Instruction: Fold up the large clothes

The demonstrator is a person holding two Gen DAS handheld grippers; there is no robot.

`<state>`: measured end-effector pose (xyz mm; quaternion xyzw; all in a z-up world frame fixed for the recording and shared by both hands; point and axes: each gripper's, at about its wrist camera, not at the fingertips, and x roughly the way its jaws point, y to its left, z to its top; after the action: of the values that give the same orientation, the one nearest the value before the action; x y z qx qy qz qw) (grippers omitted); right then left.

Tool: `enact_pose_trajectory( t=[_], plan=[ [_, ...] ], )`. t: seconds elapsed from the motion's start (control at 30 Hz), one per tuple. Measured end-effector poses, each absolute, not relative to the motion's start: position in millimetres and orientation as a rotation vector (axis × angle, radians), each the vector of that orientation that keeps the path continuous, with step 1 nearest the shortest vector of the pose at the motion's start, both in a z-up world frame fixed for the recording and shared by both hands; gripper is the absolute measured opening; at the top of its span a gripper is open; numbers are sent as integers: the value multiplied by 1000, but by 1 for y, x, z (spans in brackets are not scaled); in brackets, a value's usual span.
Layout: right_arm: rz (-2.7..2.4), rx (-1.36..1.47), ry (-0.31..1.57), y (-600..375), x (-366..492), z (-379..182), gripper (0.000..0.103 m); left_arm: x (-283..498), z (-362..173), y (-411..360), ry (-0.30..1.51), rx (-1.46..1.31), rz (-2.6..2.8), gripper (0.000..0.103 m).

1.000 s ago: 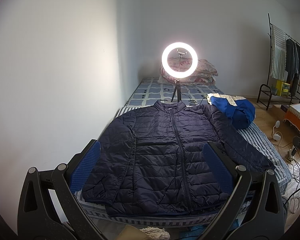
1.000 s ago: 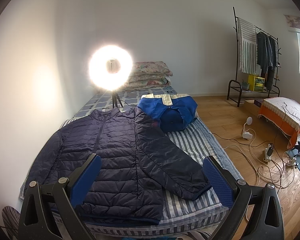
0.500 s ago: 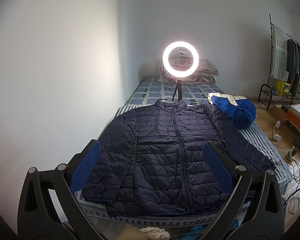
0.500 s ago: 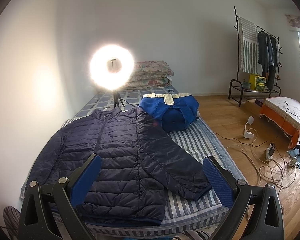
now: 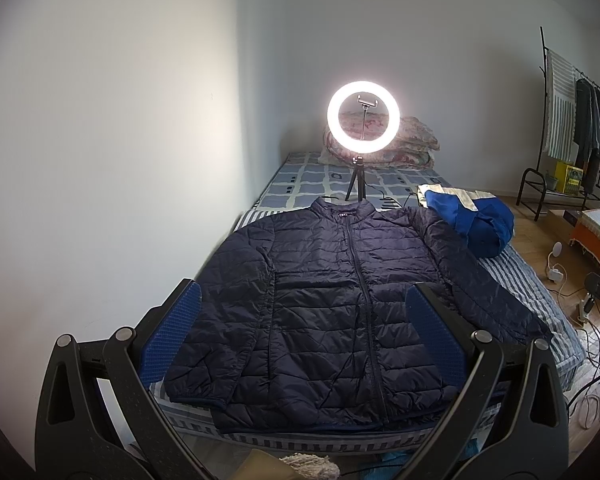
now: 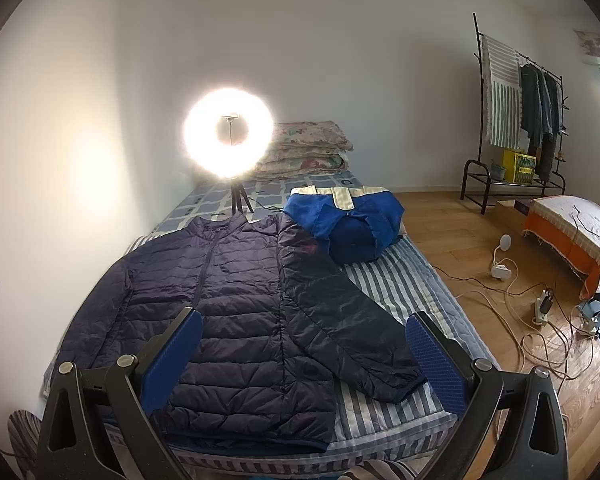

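Note:
A dark navy quilted jacket (image 5: 332, 292) lies flat and face up on the striped bed (image 5: 540, 304), zipped, collar away from me, both sleeves spread out. It also shows in the right wrist view (image 6: 236, 304), with its right sleeve angled toward the bed's edge. My left gripper (image 5: 302, 342) is open and empty, held above the jacket's hem. My right gripper (image 6: 304, 360) is open and empty, above the jacket's lower right side.
A lit ring light on a tripod (image 5: 363, 118) stands on the bed behind the collar. A blue and cream bundle of clothes (image 6: 346, 220) lies right of the jacket. Folded quilts (image 6: 308, 152) sit at the head. Cables (image 6: 540, 320) and a clothes rack (image 6: 516, 112) are on the right.
Both views have shifted very slightly; the jacket has not moved and both grippers stay open.

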<state>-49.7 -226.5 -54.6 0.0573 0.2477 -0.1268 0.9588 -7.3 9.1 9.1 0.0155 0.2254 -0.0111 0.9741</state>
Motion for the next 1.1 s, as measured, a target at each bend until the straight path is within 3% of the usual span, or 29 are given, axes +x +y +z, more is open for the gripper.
enact_pose_trajectory(
  t=[0.57,0.97,1.1],
  plan=[
    [-163,82,500,-195,-19,-63,103,8,-16,30,499,10,32,103],
    [79,44,488,-118,35,-78,102,-6,-31,91,515,-37,94,103],
    [199,-18,506,-77,57,-85,97,-22,-38,111,507,-40,128,103]
  ],
)
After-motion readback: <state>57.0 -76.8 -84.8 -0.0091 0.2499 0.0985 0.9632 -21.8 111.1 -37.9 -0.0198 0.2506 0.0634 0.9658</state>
